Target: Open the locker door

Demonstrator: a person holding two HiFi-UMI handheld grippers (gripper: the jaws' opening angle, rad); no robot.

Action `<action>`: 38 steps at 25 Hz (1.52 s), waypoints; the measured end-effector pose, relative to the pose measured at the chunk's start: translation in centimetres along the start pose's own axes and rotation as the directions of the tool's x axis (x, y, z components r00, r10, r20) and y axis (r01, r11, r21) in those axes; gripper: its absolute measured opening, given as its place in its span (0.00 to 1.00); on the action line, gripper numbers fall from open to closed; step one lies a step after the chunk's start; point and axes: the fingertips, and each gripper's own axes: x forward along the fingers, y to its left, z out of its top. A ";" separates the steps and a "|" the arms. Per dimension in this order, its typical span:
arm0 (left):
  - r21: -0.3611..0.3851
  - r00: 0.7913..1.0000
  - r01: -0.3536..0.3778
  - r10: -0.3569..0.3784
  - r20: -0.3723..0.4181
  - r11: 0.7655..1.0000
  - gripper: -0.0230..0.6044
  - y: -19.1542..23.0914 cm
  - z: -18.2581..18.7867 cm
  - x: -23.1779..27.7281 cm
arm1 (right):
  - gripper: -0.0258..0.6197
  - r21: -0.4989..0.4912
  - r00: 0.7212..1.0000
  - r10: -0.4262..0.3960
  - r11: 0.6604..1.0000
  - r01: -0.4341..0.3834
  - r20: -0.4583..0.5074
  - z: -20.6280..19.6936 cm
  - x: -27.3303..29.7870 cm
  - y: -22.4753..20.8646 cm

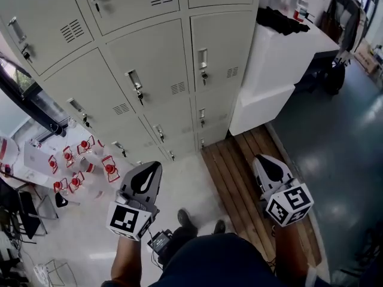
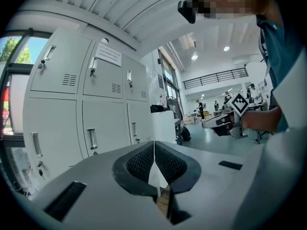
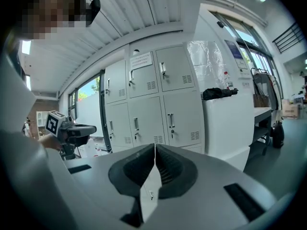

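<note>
A bank of grey lockers (image 1: 161, 58) fills the upper head view, every door closed, each with a slim handle (image 1: 203, 58) and a key under it. My left gripper (image 1: 153, 166) hangs low above the floor, well short of the lockers, jaws shut with nothing between them. My right gripper (image 1: 258, 160) is held over the wooden slats, also shut and empty. The left gripper view looks past its shut jaws (image 2: 154, 147) at the lockers (image 2: 91, 128). In the right gripper view the shut jaws (image 3: 155, 150) point at the locker doors (image 3: 153, 104).
A white cabinet (image 1: 281, 64) stands right of the lockers with a black cloth (image 1: 281, 20) and a bottle (image 1: 302, 5) on top. A wooden slatted platform (image 1: 239, 178) lies below it. Red-and-white items (image 1: 81, 160) litter the floor at left. A person's shoes (image 1: 185, 220) show below.
</note>
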 end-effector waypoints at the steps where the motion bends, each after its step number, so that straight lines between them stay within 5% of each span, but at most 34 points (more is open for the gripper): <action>1: 0.004 1.000 0.013 -0.013 0.007 1.000 0.07 0.7 0.2 0.4 | 0.10 0.001 1.000 -0.019 1.000 0.019 0.003 0.2 0.2 0.0; 22: -0.017 0.978 0.206 -0.205 0.050 0.978 0.07 12.2 -1.8 3.5 | 0.10 0.001 0.970 -0.242 0.970 0.242 0.013 1.1 7.8 3.7; 38: -0.058 0.994 0.092 -0.095 -0.053 0.994 0.07 16.6 -6.4 5.1 | 0.10 -0.007 0.988 -0.148 0.989 0.148 -0.044 -0.9 16.5 1.4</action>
